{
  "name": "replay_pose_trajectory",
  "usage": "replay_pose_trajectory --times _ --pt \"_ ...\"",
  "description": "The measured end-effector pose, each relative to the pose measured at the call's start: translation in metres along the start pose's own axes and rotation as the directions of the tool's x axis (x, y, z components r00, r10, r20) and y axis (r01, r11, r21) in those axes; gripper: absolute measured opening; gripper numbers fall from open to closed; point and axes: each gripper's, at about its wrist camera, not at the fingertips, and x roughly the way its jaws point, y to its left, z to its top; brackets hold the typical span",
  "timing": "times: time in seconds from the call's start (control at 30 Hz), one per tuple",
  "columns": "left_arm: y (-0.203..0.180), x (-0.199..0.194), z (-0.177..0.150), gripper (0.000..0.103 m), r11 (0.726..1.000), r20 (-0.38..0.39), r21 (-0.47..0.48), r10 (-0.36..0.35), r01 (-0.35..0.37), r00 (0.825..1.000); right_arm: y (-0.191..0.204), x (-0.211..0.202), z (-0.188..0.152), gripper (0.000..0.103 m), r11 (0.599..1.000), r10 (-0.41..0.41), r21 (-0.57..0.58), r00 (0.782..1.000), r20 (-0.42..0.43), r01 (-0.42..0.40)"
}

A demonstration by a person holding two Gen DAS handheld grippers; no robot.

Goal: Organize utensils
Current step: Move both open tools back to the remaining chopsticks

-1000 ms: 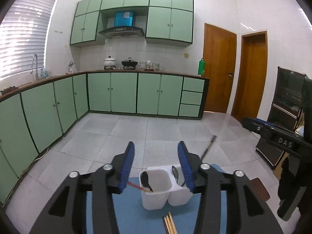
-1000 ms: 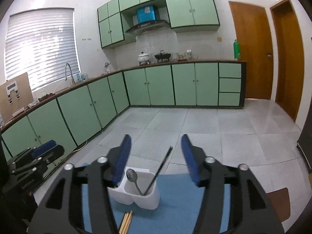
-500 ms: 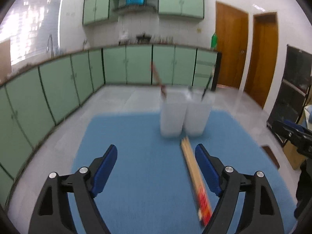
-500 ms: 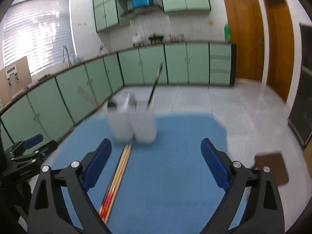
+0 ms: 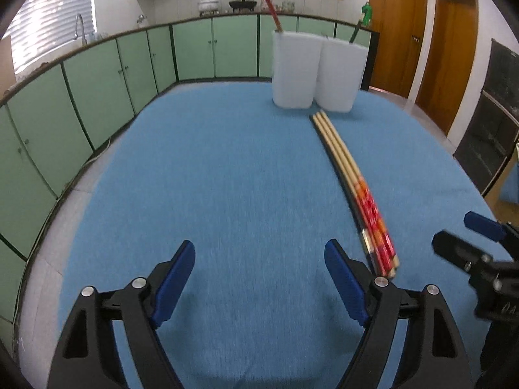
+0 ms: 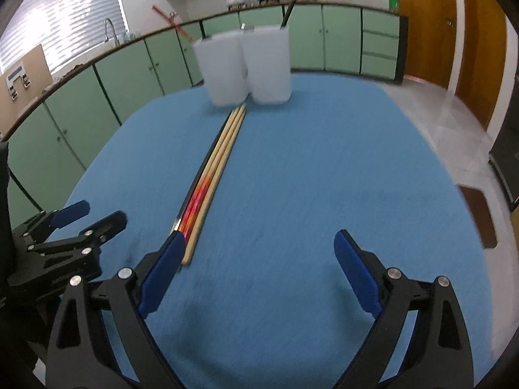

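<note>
A white two-compartment utensil holder [image 5: 318, 71] stands at the far side of the blue table mat [image 5: 227, 178]; it also shows in the right wrist view [image 6: 246, 68]. A red chopstick [image 5: 267, 0] and a dark utensil handle [image 5: 356, 30] stick out of it. A bundle of wooden chopsticks with red ends [image 5: 350, 181] lies on the mat, pointing at the holder, also in the right wrist view [image 6: 214, 168]. My left gripper [image 5: 259, 278] is open and empty, left of the bundle's near end. My right gripper [image 6: 259, 269] is open and empty, its left finger beside the bundle's near end.
The mat covers a table [image 5: 42, 275] in a kitchen with green cabinets [image 5: 97, 81]. A brown mat [image 6: 480, 217] lies on the tiled floor at the right. Wooden doors [image 5: 421, 48] stand at the back right.
Both grippers have dropped low toward the near edge of the mat and opened wider. The holder now stands far off and the chopstick bundle lies in full view.
</note>
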Motion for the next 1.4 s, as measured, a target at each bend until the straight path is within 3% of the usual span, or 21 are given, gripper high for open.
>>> replay_pose_trajectory --times 0.6,0.93,1.17,1.4 --pt "0.013 0.003 -0.007 0.081 1.000 -0.039 -0.024 0.003 -0.004 0.999 0.023 0.018 -0.002 0.090 0.993 -0.061 -0.104 0.995 -0.073 0.053" --pt "0.011 0.004 -0.005 0.082 1.000 -0.042 -0.019 0.001 -0.002 0.999 -0.008 0.012 0.001 0.090 0.991 -0.127 -0.050 0.989 -0.069 0.124" --pt "0.010 0.004 -0.005 0.082 1.000 -0.045 -0.017 0.005 -0.005 0.999 -0.001 0.009 0.001 0.083 0.999 -0.032 -0.021 0.997 -0.070 0.031" --pt "0.010 0.004 -0.006 0.082 1.000 -0.047 -0.017 0.005 -0.006 0.999 0.019 0.019 0.002 0.080 0.992 -0.082 -0.105 0.995 -0.065 0.075"
